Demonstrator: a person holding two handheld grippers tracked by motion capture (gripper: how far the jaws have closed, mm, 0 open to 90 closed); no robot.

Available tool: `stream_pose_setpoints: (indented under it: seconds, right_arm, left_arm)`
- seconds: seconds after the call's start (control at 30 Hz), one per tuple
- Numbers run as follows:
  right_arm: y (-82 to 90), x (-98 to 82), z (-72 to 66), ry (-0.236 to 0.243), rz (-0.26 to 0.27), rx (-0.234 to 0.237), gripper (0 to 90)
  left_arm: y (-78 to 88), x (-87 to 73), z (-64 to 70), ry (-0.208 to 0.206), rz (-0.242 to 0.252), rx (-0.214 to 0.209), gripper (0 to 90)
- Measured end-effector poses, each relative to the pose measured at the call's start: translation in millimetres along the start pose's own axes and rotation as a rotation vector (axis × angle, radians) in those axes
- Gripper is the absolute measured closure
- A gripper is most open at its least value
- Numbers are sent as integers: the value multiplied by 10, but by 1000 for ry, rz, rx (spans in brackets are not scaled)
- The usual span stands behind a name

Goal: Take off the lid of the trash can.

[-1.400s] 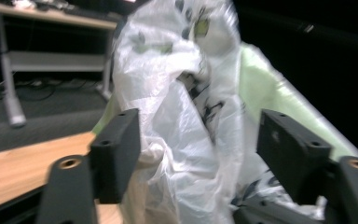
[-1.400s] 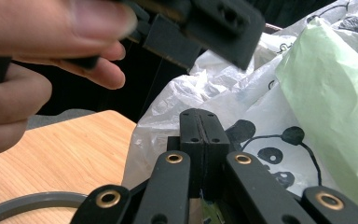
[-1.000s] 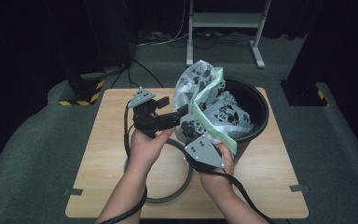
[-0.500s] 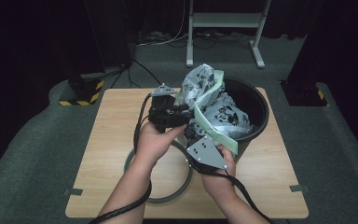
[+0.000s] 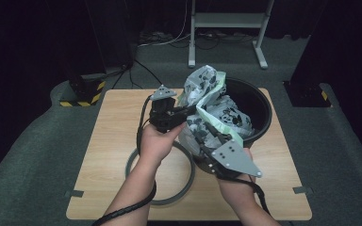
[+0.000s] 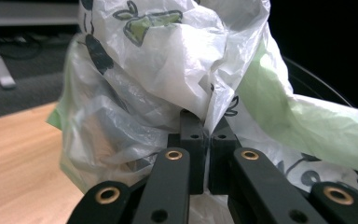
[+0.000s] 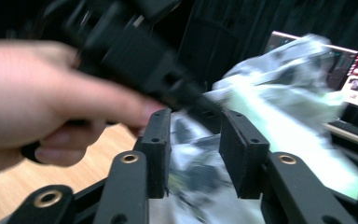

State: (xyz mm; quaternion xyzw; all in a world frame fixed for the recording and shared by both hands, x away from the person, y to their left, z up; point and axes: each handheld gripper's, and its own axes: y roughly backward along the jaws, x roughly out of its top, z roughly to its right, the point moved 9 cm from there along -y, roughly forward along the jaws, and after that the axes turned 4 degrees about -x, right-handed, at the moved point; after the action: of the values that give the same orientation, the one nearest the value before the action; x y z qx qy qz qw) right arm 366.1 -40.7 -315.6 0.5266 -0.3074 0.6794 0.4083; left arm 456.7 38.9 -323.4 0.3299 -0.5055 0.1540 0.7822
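Note:
A white plastic bag (image 5: 212, 94) printed with green and black shapes, green along its rim, bulges out of a black bucket (image 5: 259, 101). My left gripper (image 5: 188, 112) has just closed and is shut on a fold of the bag (image 6: 168, 70); in the left gripper view its jaws (image 6: 204, 123) meet with the film pinched between them. My right gripper (image 5: 206, 134) reaches up at the bag's near side. Its jaws (image 7: 195, 135) have just been opening and stand apart, with the blurred bag (image 7: 279, 126) behind the gap. The left gripper (image 7: 168, 79) crosses the right gripper view.
The bucket stands at the right of a wooden table (image 5: 113, 132). A grey ring (image 5: 160, 200) lies flat on the table under my left forearm. Dark carpet surrounds the table, and a metal stand (image 5: 226, 19) and cables are behind it.
My left gripper has moved right to the bag and shut on a fold of it. The right gripper's jaws, shut on the bag's green rim before, have parted, and that hand has shifted a little.

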Motion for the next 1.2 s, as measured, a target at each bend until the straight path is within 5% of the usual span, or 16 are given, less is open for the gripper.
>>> stream_pose_setpoints:
  seconds: [0.13, 0.27, 0.3, 0.4, 0.5, 0.83, 1.2]
  right_arm:
    - [110, 28, 223, -24, -5, -17, 587]
    - [269, -16, 681, -67, -15, -77, 551]
    - [269, -16, 681, -67, -15, -77, 551]
    - [402, -104, 1004, -100, -40, -120, 523]
    - [508, -216, 1184, -104, -59, -151, 512]
    - [670, -812, 1460, -134, -162, -204, 453]
    - [557, -1657, 1540, -152, -313, -203, 288]
  left_arm:
    - [8, 3, -13, 4, 46, 17, 880]
    - [21, 19, -2, -14, 83, 25, 882]
    - [21, 19, -2, -14, 83, 25, 882]
    - [17, 29, -13, -4, 102, 33, 882]
    - [12, 33, -18, -1, 122, 39, 882]
    - [41, 106, 10, 2, 197, 37, 883]
    - [74, 225, 142, -29, 258, 37, 884]
